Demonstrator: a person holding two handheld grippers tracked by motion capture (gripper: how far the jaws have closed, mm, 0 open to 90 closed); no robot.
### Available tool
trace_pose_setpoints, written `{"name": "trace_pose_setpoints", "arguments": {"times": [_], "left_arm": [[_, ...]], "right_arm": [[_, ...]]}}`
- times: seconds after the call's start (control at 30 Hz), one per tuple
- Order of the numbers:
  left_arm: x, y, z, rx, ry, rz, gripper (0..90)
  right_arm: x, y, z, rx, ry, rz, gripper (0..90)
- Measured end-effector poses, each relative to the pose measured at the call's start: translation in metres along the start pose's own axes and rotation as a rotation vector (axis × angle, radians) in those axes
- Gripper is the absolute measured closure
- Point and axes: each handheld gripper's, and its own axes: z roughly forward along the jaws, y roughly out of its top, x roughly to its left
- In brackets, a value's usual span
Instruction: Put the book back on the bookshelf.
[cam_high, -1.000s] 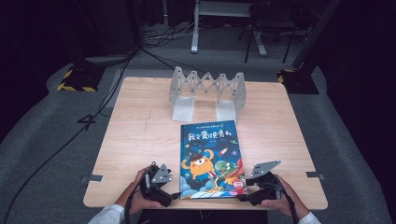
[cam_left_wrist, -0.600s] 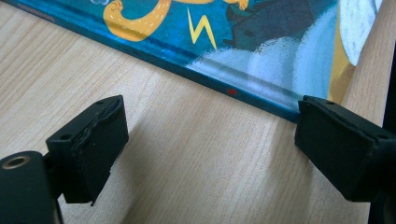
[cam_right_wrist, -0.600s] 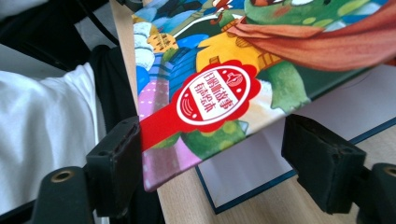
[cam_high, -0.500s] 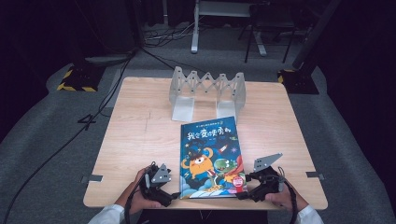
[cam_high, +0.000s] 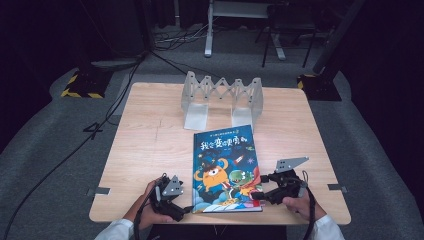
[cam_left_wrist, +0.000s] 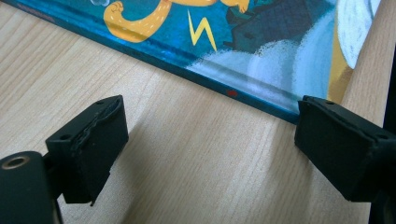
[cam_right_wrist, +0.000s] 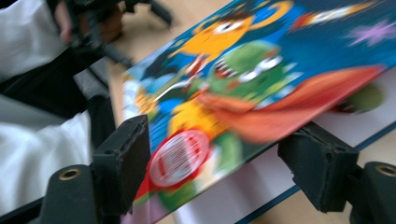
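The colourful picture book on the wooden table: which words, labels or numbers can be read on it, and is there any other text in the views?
"我会变得更勇敢": my uncertain reading of the large white title on the colourful picture book's blue cover.
Small line above the title: too small to read.
Round red sticker at the cover's corner: blurred, unreadable.
Folding grey book rack and light wooden table: no text.

I see the book (cam_high: 226, 170) lying on the tabletop (cam_high: 150, 145), in front of the folding rack (cam_high: 222, 97). My left tool (cam_high: 186, 209) sits by its near left corner. My right tool (cam_high: 256, 196) is at its near right corner.
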Motion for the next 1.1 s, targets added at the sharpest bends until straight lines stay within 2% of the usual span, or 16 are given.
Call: {"name": "trace_pose_setpoints", "arguments": {"times": [0.03, 0.1, 0.2, 0.3, 0.4, 0.47, 0.57, 0.73, 0.83, 0.9, 1.0, 1.1], "left_arm": [[0.000, 0.000, 0.000, 0.000, 0.000, 0.000, 9.9], [0.000, 0.000, 0.000, 0.000, 0.000, 0.000, 10.0], [0.000, 0.000, 0.000, 0.000, 0.000, 0.000, 9.9], [0.000, 0.000, 0.000, 0.000, 0.000, 0.000, 9.9], [0.000, 0.000, 0.000, 0.000, -0.001, 0.001, 10.0], [0.001, 0.000, 0.000, 0.001, -0.001, 0.001, 10.1], [0.002, -0.001, -0.002, -0.008, 0.007, -0.011, 14.0], [0.006, 0.000, -0.003, -0.009, -0.016, -0.043, 14.2], [0.009, 0.004, -0.002, -0.012, -0.038, -0.063, 15.7], [0.009, 0.006, -0.002, -0.014, -0.044, -0.068, 16.0], [0.010, 0.016, -0.002, -0.032, -0.050, -0.056, 16.0], [0.010, 0.026, 0.000, -0.055, -0.067, -0.061, 16.2]], "right_arm": [[-0.003, 0.003, 0.001, -0.010, 0.004, 0.007, 27.2], [-0.012, 0.015, 0.007, -0.011, -0.042, -0.004, 28.6], [-0.018, 0.021, 0.014, -0.002, -0.061, -0.013, 28.8], [-0.031, 0.028, 0.025, -0.001, -0.021, -0.001, 29.2], [-0.036, 0.033, 0.030, -0.037, 0.027, -0.009, 39.3], [-0.031, 0.036, 0.027, -0.084, 0.058, -0.046, 45.3], [-0.020, 0.041, 0.024, -0.102, 0.033, -0.106, 45.8], [-0.007, 0.037, 0.019, -0.133, -0.003, -0.169, 45.9], [0.003, 0.035, 0.012, -0.158, -0.040, -0.225, 46.1], [0.011, 0.034, 0.007, -0.181, -0.085, -0.267, 46.5], [0.019, 0.033, 0.000, -0.210, -0.145, -0.312, 47.0], [0.026, 0.032, -0.004, -0.225, -0.189, -0.344, 47.1]]}}
